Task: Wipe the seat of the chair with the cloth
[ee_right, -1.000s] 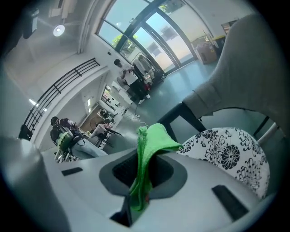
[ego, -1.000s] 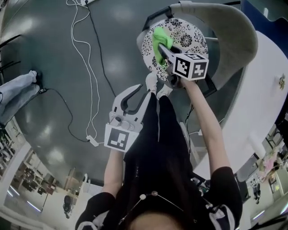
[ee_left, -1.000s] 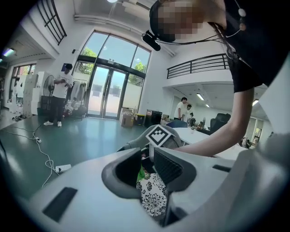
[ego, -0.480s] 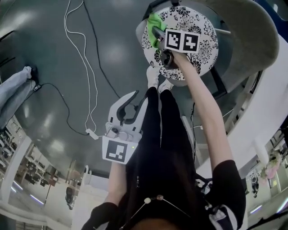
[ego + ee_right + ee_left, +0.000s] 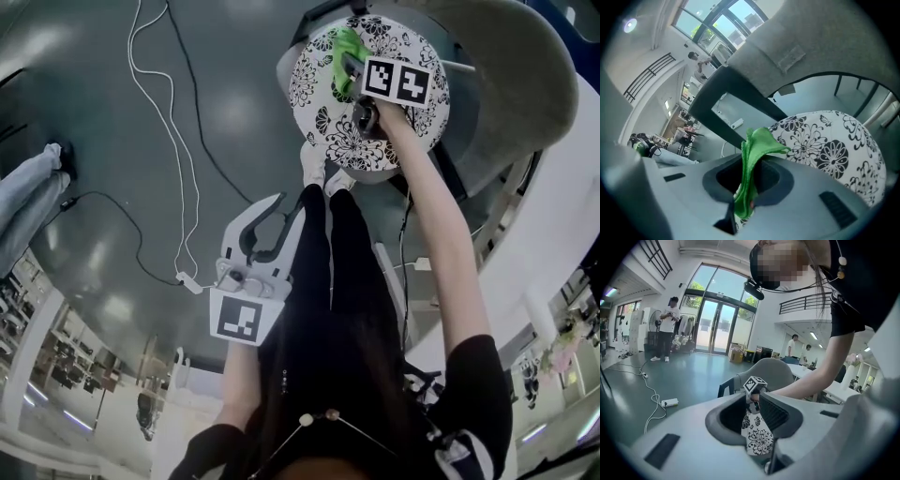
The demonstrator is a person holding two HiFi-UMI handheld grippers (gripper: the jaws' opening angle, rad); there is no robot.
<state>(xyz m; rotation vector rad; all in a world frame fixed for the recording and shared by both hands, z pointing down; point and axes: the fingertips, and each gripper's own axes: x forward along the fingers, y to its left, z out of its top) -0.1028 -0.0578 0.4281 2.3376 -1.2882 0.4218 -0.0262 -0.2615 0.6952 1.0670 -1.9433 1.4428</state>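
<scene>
The chair's round seat, white with black flowers, lies at the top of the head view, under a grey curved backrest. My right gripper is shut on a green cloth and holds it on the far part of the seat. In the right gripper view the cloth stands pinched between the jaws above the seat. My left gripper hangs open and empty beside the person's legs, well short of the chair. Its own view looks at the seat through the gap.
A white cable and a power strip lie on the grey floor left of the chair, with a black cable beside them. A person's leg in jeans shows at far left. A white table borders the right.
The right gripper carried the cloth out to the seat's left edge, then back toward the middle of its far part. The left gripper stayed open at the person's side.
</scene>
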